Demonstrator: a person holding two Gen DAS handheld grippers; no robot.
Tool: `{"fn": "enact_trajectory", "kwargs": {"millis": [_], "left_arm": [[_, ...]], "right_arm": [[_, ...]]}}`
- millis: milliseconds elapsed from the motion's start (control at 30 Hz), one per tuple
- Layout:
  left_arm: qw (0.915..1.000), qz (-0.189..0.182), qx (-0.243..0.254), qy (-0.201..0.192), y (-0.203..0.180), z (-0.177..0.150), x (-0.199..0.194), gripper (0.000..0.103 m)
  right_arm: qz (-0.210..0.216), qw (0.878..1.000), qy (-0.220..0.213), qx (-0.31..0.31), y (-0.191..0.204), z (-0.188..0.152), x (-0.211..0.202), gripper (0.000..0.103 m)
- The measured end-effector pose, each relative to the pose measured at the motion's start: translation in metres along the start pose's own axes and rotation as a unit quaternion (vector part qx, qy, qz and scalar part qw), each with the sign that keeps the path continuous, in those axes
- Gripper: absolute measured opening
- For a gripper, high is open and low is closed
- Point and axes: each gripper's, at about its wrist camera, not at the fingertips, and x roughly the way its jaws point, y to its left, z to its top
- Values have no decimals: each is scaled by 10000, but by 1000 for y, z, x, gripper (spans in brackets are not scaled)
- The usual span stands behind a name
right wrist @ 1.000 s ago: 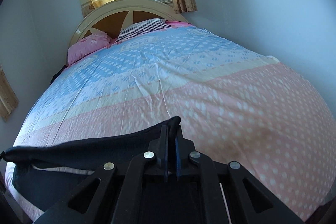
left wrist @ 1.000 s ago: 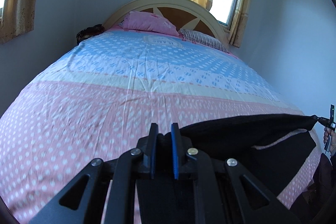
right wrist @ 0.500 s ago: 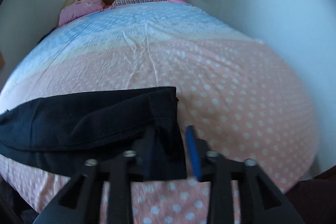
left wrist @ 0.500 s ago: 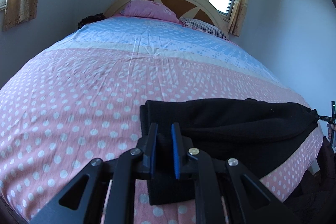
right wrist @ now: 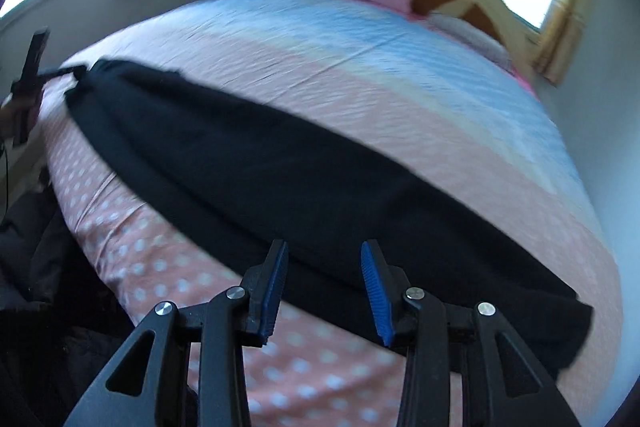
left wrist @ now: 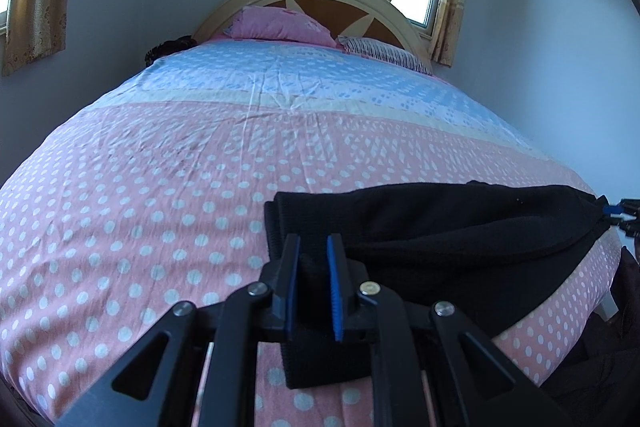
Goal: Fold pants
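The black pants (right wrist: 304,179) lie stretched across the pink foot of the bed (left wrist: 168,163). The left tongs (left wrist: 313,247) pinch one end; the right tongs (right wrist: 325,254) hover wide apart above them.

I can read no text, label, brand, number or sign in either view. The bedspread (left wrist: 168,187) carries only a pattern of dots, and the pants (right wrist: 280,163) are plain black with no tag showing. The right wrist view is blurred, so any fine print there would be lost to me.
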Motion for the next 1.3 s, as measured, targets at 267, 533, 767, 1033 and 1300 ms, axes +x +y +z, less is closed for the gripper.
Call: {"fn": "enact_trajectory", "kwargs": {"millis": [267, 533, 767, 1033, 1300], "left_arm": [[10000, -4, 45, 14, -3, 3, 0, 15], [9995, -299, -31, -121, -4, 17, -14, 14], [9990, -434, 115, -41, -4, 11, -27, 14], [9989, -406, 27, 239, -1, -14, -14, 17], [9991, -302, 221, 209, 11, -20, -40, 55]], "right_arm": [[27, 9950, 271, -961, 47, 15, 45, 40], [-79, 9959, -28, -902, 45, 23, 25, 2], [34, 9956, -31, -937, 47, 11, 12, 2], [22, 9956, 150, -924, 48, -2, 35, 2], [-44, 9946, 196, -1019, 49, -3, 36, 3]]}}
